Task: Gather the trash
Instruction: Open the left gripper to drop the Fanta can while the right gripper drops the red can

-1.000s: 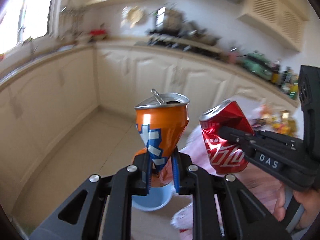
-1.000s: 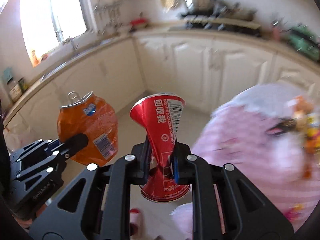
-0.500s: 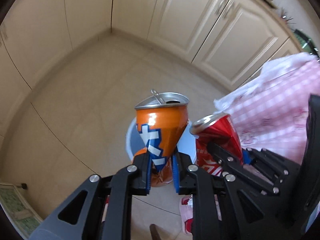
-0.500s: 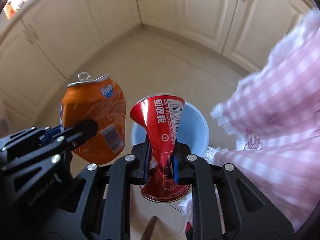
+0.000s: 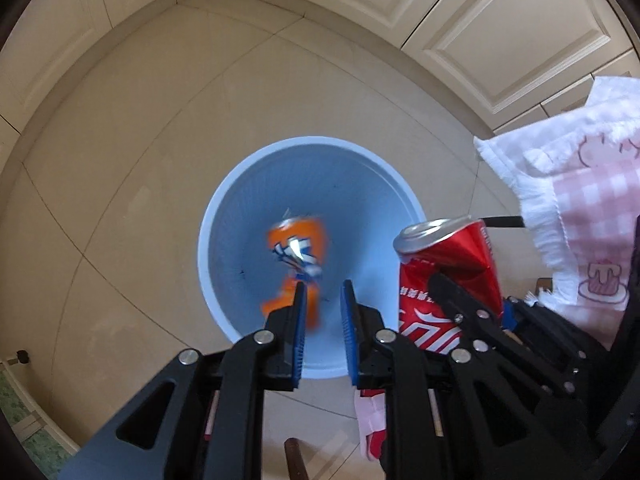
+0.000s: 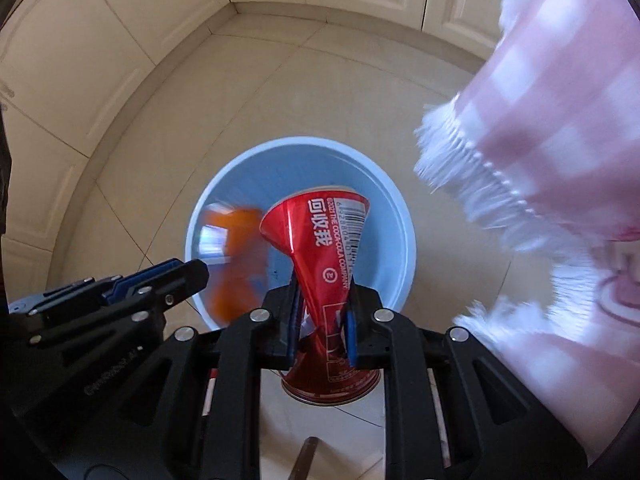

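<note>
A light blue bin [image 5: 352, 200] stands on the floor right below both grippers. A crushed orange can [image 5: 298, 248], blurred, is loose inside the bin. My left gripper [image 5: 323, 286] hangs above it, open, with nothing between its blue pads. My right gripper [image 6: 323, 280] is shut on a crushed red can [image 6: 320, 240], held over the bin [image 6: 386, 236]. The right wrist view also shows the orange can [image 6: 240, 248] as a blur beside my left gripper [image 6: 192, 276]. In the left wrist view the red can [image 5: 448, 264] sits at the right.
A pink checked tablecloth [image 5: 592, 184] with a white fringe hangs close on the right [image 6: 552, 120]. Cream cabinet doors [image 5: 480, 20] ring the beige tiled floor [image 5: 140, 140]. A green mat [image 5: 16, 412] lies at the lower left.
Both grippers have dropped and tipped down over the bin. The orange can has left my left gripper and is falling into the bin. The red can stays gripped.
</note>
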Tool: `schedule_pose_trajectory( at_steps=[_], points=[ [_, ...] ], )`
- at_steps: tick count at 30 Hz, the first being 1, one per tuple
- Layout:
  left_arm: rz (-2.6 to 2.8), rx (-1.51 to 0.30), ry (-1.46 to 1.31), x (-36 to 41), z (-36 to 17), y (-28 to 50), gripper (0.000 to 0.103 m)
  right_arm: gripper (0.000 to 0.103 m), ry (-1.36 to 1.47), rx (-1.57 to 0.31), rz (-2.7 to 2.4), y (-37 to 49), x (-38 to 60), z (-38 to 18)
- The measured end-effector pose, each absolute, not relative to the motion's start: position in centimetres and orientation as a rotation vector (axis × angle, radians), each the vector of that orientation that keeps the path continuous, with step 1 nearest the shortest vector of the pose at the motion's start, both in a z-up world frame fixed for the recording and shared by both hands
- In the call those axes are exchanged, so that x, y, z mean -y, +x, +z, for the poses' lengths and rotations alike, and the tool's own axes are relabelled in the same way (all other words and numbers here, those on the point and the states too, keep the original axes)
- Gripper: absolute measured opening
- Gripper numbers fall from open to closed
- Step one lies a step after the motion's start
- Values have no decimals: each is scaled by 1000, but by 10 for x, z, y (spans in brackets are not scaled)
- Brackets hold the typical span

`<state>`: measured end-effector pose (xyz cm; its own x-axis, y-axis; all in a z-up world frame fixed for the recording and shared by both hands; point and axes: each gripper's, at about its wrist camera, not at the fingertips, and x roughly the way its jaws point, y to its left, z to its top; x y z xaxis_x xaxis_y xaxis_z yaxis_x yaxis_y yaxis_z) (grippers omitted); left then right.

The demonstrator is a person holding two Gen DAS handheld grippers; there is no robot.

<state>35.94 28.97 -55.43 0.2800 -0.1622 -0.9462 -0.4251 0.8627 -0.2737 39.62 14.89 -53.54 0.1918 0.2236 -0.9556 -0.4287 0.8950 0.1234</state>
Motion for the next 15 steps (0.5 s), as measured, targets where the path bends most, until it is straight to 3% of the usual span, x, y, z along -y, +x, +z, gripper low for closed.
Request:
schedule_pose_trajectory(
  at_steps=[9, 15],
  points=[
    [220, -1333, -496, -295, -565, 361, 17, 18, -176, -1355, 453, 399, -148, -559],
    [273, -1358, -479, -304, -561, 349, 24, 19, -180, -1391, 436, 405, -156, -573]
  ],
)
